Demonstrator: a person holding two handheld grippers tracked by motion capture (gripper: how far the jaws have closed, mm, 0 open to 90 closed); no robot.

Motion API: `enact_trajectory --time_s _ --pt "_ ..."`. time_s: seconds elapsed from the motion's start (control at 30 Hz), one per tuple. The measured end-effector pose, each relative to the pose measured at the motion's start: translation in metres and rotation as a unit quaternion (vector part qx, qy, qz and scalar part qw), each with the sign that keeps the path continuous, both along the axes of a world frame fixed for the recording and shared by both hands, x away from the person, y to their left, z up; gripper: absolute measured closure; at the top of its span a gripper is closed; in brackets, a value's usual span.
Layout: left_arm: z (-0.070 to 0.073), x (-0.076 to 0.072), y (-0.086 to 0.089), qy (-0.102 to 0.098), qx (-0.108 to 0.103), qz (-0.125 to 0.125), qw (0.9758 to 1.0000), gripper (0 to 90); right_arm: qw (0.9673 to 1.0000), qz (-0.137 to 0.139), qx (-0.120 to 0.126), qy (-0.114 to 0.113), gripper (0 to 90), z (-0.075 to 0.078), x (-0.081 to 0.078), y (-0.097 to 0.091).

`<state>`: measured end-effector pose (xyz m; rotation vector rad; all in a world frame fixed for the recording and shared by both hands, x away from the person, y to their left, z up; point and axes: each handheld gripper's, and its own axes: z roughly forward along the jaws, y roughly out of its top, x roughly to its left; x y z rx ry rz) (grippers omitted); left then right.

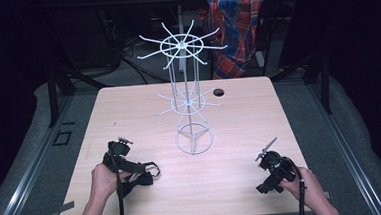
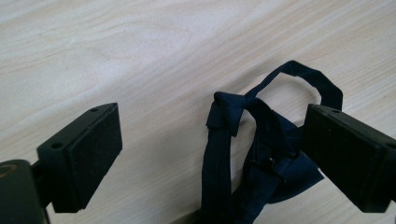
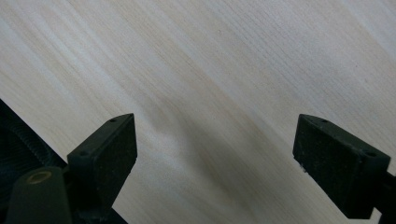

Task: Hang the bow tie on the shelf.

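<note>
A dark navy bow tie [image 1: 143, 173] with a looped strap lies crumpled on the wooden table [image 1: 240, 129] at the front left. My left gripper [image 1: 135, 171] stands over it, open. In the left gripper view the bow tie [image 2: 243, 154] lies between the wide-apart jaws of the left gripper [image 2: 210, 149]; the right jaw sits at its edge and the left one stands clear of it. My right gripper [image 1: 263, 174] rests at the front right, open. In the right gripper view the right gripper [image 3: 215, 158] has bare wood between its jaws.
A white wire rack [image 1: 190, 102] with two tiers of radiating hooks stands on a ring base at the table's middle. A small dark hole [image 1: 219, 92] lies behind it. A plaid cloth [image 1: 233, 19] hangs beyond the far edge. Dark floor surrounds the table.
</note>
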<state>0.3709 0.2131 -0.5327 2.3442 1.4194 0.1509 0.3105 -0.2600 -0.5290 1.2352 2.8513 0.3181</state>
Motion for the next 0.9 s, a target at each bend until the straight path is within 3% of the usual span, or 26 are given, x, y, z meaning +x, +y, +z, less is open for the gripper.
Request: enact_trajectory --time_s 0.4,0.9 --pt "-0.004 0.004 -0.014 0.008 0.014 -0.012 0.9998 32.8 1.0 -0.004 0.006 0.0 13.6 -0.001 0.0 0.0" --pt "-0.009 0.001 -0.018 0.019 0.025 -0.033 0.999 66.1 1.0 -0.002 0.004 0.002 13.7 -0.002 0.0 0.0"
